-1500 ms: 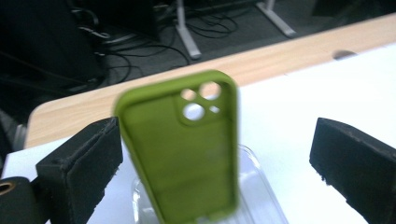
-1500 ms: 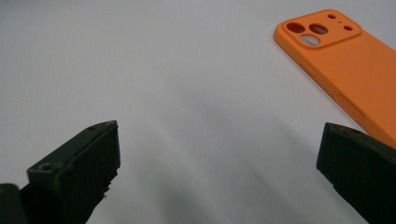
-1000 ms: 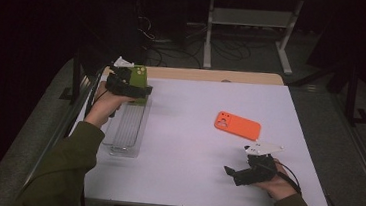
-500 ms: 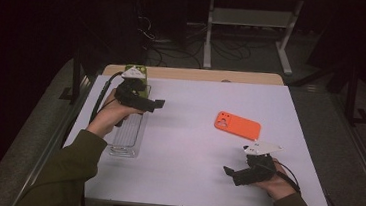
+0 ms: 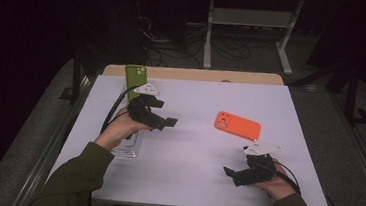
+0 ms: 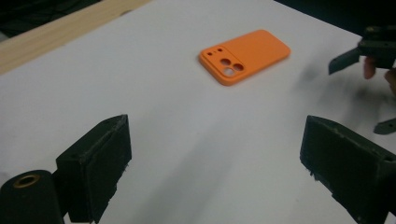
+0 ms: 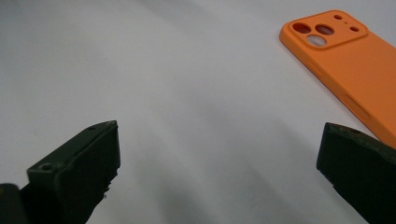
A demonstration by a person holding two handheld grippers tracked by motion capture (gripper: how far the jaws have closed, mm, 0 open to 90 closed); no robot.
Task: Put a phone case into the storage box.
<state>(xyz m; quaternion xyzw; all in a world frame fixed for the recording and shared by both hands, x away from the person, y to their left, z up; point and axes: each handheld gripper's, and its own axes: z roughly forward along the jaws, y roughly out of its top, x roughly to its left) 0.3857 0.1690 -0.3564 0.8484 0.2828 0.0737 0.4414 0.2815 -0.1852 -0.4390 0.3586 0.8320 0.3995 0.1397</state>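
Heading toward the flat orange silicone phone case (image 6: 245,56) ahead, left gripper (image 5: 165,123) is partway open, jaws just closing, holding nothing; right gripper (image 5: 231,173) is gaping empty, case beside it. Approaching low, straddling edges.

A dim lab or workshop room

A white work table (image 5: 184,183) stands under dark surroundings; tangled cables (image 5: 175,52) and a metal-framed bench (image 5: 250,26) sit on the floor behind it.

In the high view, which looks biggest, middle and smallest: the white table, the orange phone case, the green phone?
1. White table, by far the biggest.
2. Orange phone case, lying flat in full view.
3. Green phone, smallest as seen, though the left gripper partly covers it and it sits farther back, so the two may really be alike.
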